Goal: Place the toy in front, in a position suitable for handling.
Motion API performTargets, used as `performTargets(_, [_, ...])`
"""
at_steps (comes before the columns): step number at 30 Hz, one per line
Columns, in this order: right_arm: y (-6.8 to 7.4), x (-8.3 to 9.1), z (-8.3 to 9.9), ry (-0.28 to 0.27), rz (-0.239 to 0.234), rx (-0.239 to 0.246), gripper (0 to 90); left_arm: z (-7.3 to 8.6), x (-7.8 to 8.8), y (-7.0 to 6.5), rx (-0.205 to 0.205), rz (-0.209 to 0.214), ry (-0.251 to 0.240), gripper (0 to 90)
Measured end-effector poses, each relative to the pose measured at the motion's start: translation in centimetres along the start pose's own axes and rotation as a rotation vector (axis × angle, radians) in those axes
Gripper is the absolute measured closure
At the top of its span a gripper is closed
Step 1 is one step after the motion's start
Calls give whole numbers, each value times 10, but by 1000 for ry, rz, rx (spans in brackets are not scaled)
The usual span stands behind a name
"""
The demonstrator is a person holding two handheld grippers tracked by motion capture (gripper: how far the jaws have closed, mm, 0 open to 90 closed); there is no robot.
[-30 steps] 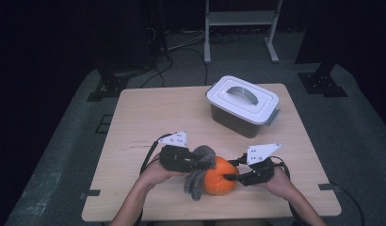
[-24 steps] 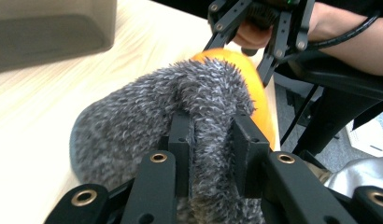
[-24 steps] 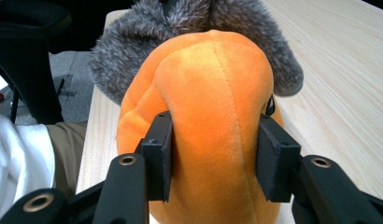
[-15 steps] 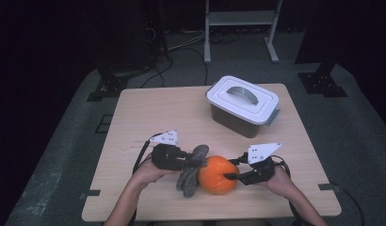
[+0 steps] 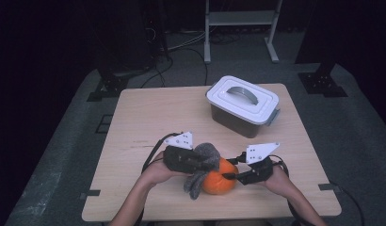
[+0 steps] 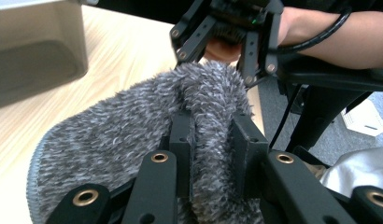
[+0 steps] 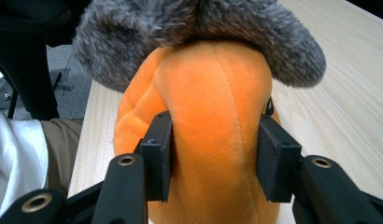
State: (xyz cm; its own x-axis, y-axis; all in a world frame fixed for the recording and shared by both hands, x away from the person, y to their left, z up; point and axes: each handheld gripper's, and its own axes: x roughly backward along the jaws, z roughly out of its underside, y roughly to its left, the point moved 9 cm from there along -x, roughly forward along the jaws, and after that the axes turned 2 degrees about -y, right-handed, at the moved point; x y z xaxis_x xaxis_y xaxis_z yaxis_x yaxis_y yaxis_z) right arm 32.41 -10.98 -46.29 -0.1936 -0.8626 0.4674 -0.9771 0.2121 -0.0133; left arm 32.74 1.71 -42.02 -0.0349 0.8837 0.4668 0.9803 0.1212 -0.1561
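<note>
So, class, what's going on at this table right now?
A person works two hand-held tools over a wooden table. The left claw is clamped on a fold of a fuzzy grey cloth, which drapes over the top of an orange plush toy. The right claw grips that toy from the side. A lidded white box sits farther back, untouched.

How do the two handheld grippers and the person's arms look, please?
Both the left gripper and right gripper are black, with brass-coloured rivets, flat rectangular pads, a grey three-cornered plate on top and a trailing black cable. The forearms are bare, without sleeves.
</note>
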Motion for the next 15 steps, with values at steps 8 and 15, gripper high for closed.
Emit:
performTargets(8, [0,0,0,4,-3,10,524,20,13,10,24,-42,16,727])
performTargets(15, [0,0,0,5,-3,9,525,26,20,15,35,-66,27,727])
